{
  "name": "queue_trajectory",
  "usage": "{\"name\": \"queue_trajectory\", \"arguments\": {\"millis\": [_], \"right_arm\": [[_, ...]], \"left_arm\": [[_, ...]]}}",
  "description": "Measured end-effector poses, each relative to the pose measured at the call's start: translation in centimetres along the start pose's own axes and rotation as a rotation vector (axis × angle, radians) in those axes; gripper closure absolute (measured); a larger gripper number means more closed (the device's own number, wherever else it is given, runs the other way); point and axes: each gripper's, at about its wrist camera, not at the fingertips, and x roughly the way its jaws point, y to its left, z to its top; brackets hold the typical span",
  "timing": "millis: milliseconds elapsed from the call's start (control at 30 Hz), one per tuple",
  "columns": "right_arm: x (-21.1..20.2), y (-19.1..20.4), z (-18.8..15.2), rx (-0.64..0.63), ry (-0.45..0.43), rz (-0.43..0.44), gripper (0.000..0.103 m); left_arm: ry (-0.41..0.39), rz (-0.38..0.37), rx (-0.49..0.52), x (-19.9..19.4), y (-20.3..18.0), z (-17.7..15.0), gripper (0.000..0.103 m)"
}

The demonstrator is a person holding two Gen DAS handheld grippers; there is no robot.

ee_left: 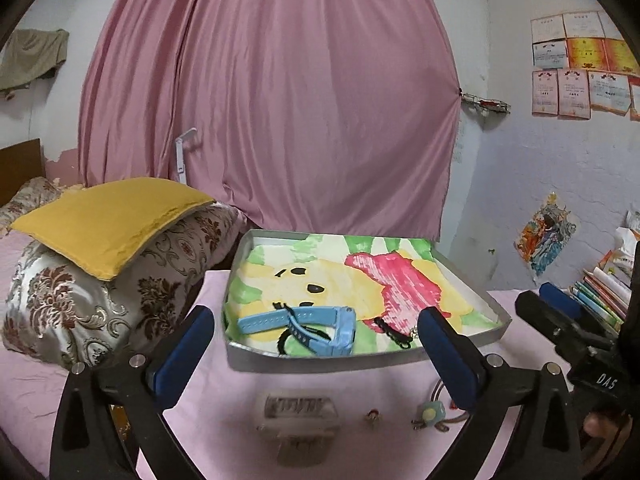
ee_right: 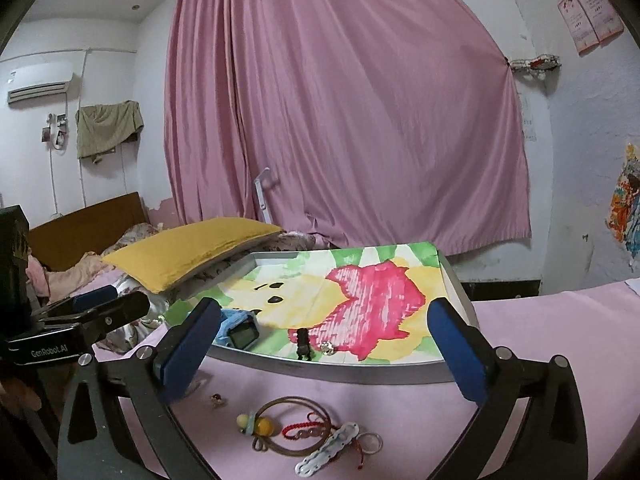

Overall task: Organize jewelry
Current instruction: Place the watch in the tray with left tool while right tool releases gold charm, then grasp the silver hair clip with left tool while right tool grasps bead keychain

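Note:
A metal tray (ee_left: 360, 360) lined with a colourful painting sits on the pink bedsheet. A blue watch (ee_left: 316, 326) and a black chain piece (ee_left: 394, 332) lie in it; the watch (ee_right: 240, 332), the black piece (ee_right: 303, 344) and a small sparkly item (ee_right: 327, 347) show in the right wrist view. My left gripper (ee_left: 316, 356) is open and empty before the tray, above a clear hair clip (ee_left: 298, 410), a small ring (ee_left: 372, 416) and a green bead charm (ee_left: 432, 414). My right gripper (ee_right: 324, 350) is open and empty above a brown cord bracelet (ee_right: 292, 428), a red cord (ee_right: 306, 428) and a white clip (ee_right: 328, 452).
Pillows with a yellow cushion (ee_left: 108, 220) lie left of the tray. A pink curtain (ee_left: 272, 100) hangs behind. Books (ee_left: 600, 296) are stacked at the right. The tray's rim (ee_right: 340, 372) stands between the loose jewelry and the tray floor. A small earring (ee_right: 218, 400) lies on the sheet.

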Motion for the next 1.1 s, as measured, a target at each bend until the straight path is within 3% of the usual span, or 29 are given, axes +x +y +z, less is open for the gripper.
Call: {"name": "queue_trajectory", "arguments": {"millis": [267, 733, 900, 967, 1100], "right_arm": [[-1.2, 0.5, -1.5, -0.039, 0.076, 0.042, 0.002], [0.8, 1.3, -3.3, -0.086, 0.307, 0.118, 0.003], [2.3, 2.0, -3.8, -0.105, 0.383, 0.168, 0.023], [2.8, 2.4, -4.0, -0.117, 0.415, 0.192, 0.037], [4.2, 2.9, -4.4, -0.125, 0.484, 0.243, 0.047]], "left_arm": [[0.013, 0.006, 0.037, -2.2, 0.1, -1.8, 0.001], [0.216, 0.013, 0.061, -0.9, 0.9, -4.5, 0.001], [0.306, 0.027, 0.053, 0.7, 1.5, -5.0, 0.001], [0.331, 0.025, 0.048, 1.3, 1.7, -5.1, 0.001], [0.355, 0.020, 0.026, 2.1, 2.2, -5.3, 0.001]]}}
